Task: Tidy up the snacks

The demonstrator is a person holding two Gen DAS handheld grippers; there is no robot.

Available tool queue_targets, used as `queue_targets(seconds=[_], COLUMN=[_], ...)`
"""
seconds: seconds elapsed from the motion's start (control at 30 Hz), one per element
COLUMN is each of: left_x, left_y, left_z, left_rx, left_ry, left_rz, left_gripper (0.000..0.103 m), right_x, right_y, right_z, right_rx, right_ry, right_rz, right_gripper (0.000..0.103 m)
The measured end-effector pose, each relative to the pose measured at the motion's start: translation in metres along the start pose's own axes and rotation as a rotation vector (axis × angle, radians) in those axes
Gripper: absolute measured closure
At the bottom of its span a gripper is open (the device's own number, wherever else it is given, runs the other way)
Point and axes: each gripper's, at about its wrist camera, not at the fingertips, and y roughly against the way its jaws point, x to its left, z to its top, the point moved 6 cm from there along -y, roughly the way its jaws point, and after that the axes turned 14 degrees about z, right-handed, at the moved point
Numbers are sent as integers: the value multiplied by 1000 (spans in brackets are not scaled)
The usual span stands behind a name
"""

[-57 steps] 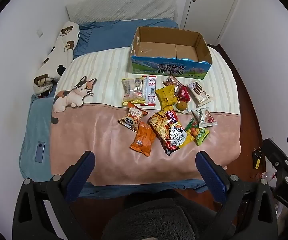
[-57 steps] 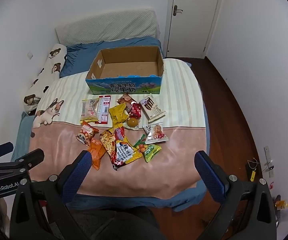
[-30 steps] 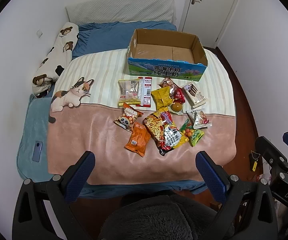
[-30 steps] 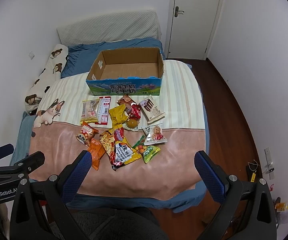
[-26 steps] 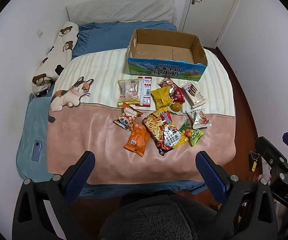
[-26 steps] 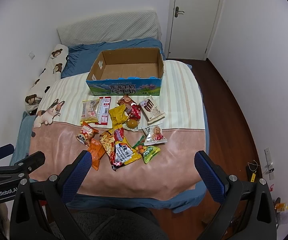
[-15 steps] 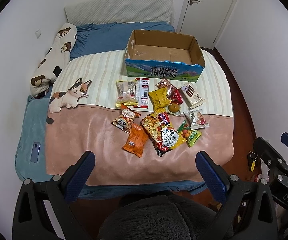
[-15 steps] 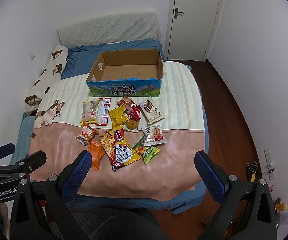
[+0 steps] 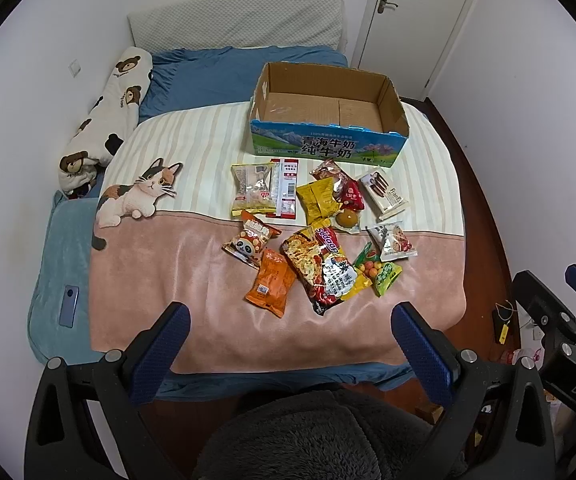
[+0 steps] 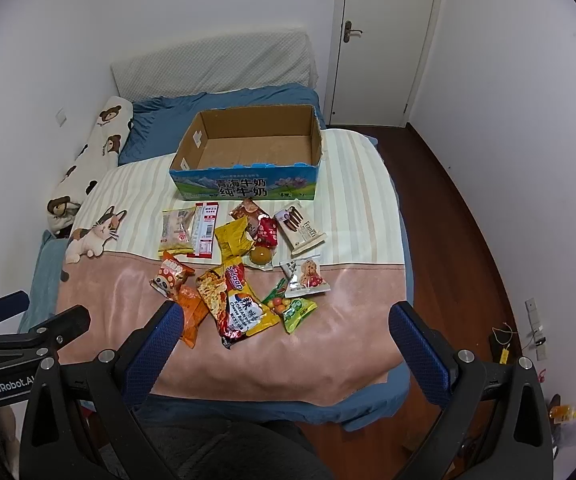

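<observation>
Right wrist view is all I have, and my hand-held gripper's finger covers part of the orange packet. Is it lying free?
Observer: In the left wrist view the orange packet shows whole, flat on the pink blanket. Its far end is against the panda packet and its near end is free.
Operator: Anything off to the left I should avoid?
Observer: A phone lies on the blue blanket, left of the pink one.
Operator: Where is my gripper relative to all that?
Observer: The right hand-held gripper hangs past the pink blanket's right edge, over the floor.
</observation>
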Motion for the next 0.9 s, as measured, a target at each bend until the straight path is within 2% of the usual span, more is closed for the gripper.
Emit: queue_targets(seconds=[0.9], left_x=[9], left_y=[1], left_z=[1], left_rx=[-7], left_ry=[-3], left_rz=[-5], left_gripper=[0], right_x=[5], right_y=[3], right_z=[3], right_rx=[-19], right_ry=[-5], right_rz=[-5], right_gripper=[0])
